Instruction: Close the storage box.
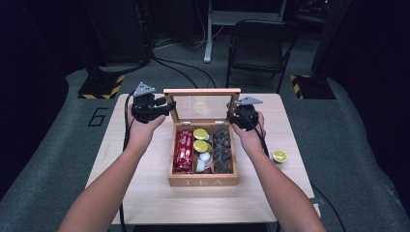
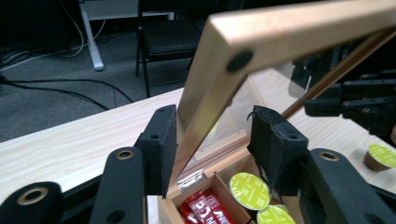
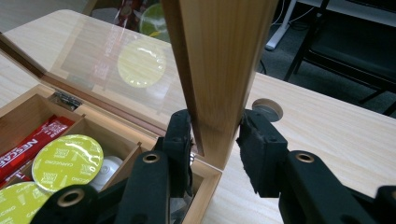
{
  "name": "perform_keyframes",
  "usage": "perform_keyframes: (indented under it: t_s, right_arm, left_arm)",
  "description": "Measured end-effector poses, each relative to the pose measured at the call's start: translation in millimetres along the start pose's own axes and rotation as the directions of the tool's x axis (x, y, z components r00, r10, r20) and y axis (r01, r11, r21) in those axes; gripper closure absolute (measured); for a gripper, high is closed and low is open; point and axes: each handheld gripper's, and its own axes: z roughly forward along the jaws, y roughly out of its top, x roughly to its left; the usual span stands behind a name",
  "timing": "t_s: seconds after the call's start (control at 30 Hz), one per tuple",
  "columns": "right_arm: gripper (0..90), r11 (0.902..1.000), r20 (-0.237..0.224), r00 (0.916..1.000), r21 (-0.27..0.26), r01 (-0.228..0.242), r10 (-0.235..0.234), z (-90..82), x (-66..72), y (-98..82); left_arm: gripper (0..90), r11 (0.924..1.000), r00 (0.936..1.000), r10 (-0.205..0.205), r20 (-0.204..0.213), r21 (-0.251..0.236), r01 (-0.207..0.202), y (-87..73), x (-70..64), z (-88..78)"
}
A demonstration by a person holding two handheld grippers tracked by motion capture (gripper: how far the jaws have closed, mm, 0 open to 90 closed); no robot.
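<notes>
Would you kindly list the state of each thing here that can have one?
Box: open.
Lid: raised, upright.
Left gripper: astride the lid's edge, one pad off it.
Right gripper: shut on the lid's other edge.
Loose capsule: on the table, outside the box.

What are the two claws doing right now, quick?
Left claw: open around the left side of the lid; one pad touches, the other stands clear.
Right claw: shut on the lid's right side.
</notes>
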Motion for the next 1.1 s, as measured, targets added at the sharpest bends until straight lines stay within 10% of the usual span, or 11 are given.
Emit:
perform_keyframes:
  t_s: [1.1]
  right_arm:
    - [55.2,0.9976,-0.102,0.9946,-0.066,-0.022,0.015,-49.3,11.2,-26.3]
  left_arm:
    - [58.2,0.9993,0.9981,0.036,0.050,-0.001,-0.036,-39.1,-14.0,-27.0]
